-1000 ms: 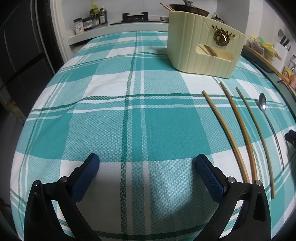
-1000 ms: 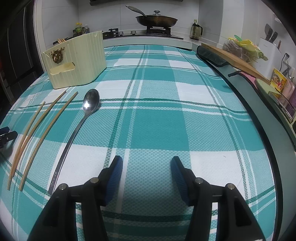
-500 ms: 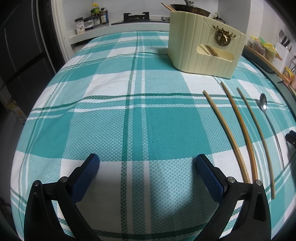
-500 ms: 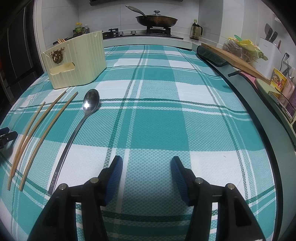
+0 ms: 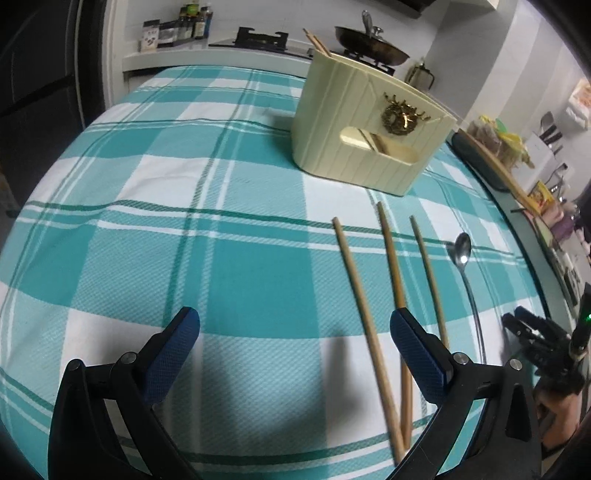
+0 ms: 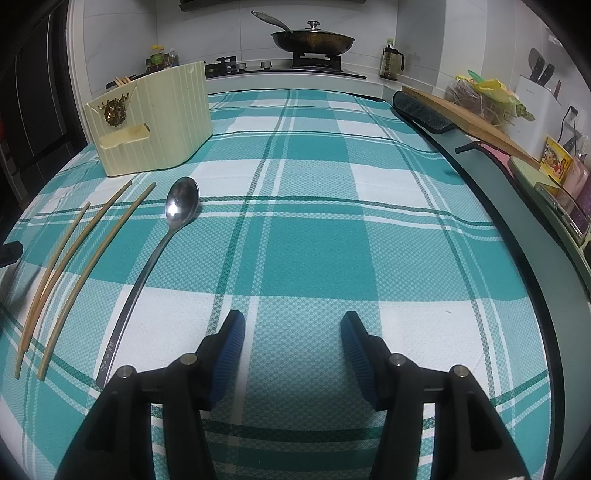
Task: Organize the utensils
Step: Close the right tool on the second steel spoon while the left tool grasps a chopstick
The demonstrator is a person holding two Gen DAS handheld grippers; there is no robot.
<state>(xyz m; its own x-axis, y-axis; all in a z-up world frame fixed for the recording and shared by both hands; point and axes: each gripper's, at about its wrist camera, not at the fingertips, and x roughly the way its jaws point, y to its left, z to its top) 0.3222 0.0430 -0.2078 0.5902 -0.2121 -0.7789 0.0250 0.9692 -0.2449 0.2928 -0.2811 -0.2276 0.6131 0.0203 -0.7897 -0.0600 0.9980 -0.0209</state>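
Observation:
Three bamboo chopsticks (image 5: 360,310) (image 6: 94,258) lie side by side on the teal plaid tablecloth (image 5: 221,258). A steel spoon (image 5: 462,251) (image 6: 181,205) lies just right of them. Behind them stands a cream utensil holder (image 5: 369,122) (image 6: 155,122) with chopsticks sticking out of its back. My left gripper (image 5: 293,332) is open above the cloth. The leftmost chopstick runs between its fingers, and the middle one passes under the right finger (image 5: 410,339). My right gripper (image 6: 293,326) is open over bare cloth, right of the spoon handle, holding nothing.
Beyond the table is a stove with a lidded pan (image 6: 312,38) and bottles (image 5: 192,26). A wooden board (image 6: 469,118), a dark mat and packets line the counter along the right edge. The right gripper (image 5: 535,343) shows at the left view's right edge.
The left gripper has swung right and tilted, so the chopsticks now sit near its right finger instead of off to the side. The right gripper has stayed still.

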